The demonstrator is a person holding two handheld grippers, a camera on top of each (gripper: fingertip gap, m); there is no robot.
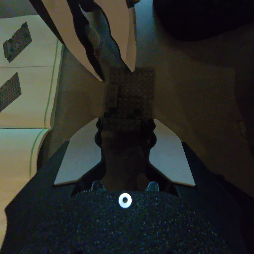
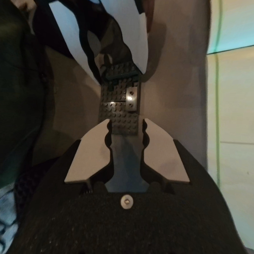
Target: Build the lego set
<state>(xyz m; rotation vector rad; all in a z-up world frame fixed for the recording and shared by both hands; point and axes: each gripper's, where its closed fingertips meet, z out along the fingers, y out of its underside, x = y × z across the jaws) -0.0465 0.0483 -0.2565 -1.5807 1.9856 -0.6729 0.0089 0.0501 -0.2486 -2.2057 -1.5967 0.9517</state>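
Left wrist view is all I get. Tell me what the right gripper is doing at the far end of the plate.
Observer: The right gripper has its jaws open astride the plate's end, with a gap on one side.
Operator: Report on the small piece I hold.
Observer: The small piece, in the left gripper, has its leading edge over the plate's end rows of studs. I cannot tell if they touch.
Operator: Check the smooth tile.
Observer: The tile lies flat by one long edge, and light glints off it.
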